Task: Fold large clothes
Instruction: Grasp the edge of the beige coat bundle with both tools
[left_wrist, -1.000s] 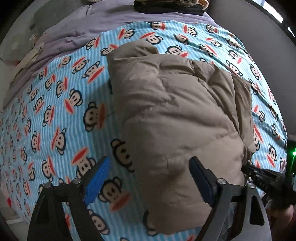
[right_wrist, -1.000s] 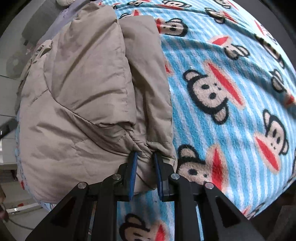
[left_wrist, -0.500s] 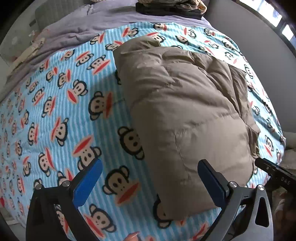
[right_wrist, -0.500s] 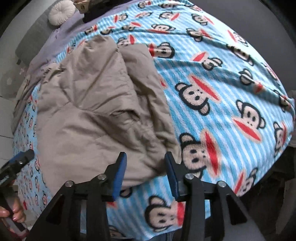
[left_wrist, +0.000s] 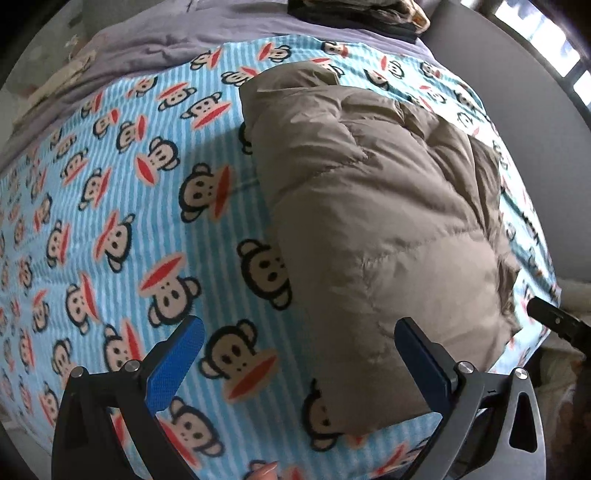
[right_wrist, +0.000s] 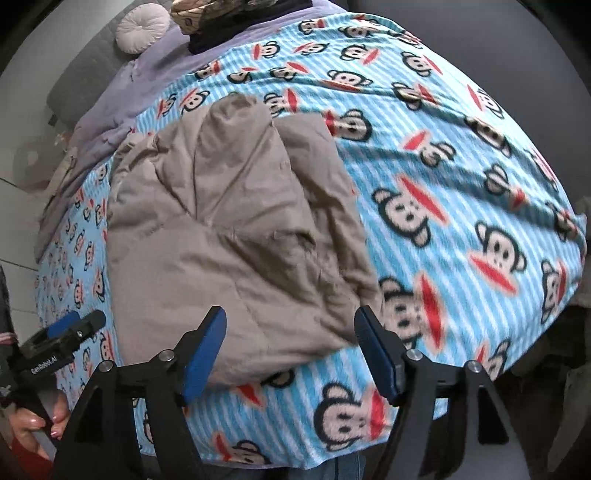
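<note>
A tan padded jacket (left_wrist: 376, 206) lies folded into a thick bundle on a blue striped monkey-print blanket (left_wrist: 129, 206). In the right wrist view the jacket (right_wrist: 229, 229) fills the left middle. My left gripper (left_wrist: 299, 350) hangs open above the jacket's near left edge, with nothing between its blue pads. My right gripper (right_wrist: 291, 347) hovers over the jacket's near right corner, its jaws opening and clear of the cloth. The left gripper (right_wrist: 62, 332) also shows at the lower left of the right wrist view, held by a hand.
A lilac bedsheet (left_wrist: 177, 40) covers the far end of the bed, with a dark pile of clothes (left_wrist: 354, 14) on it. A round white cushion (right_wrist: 142, 27) sits at the headboard. The bed's grey edge (left_wrist: 517, 110) runs along the right.
My right gripper let go of the jacket's corner, opened wide and rose away from it. My left gripper drew back a little from the jacket and opened slightly further.
</note>
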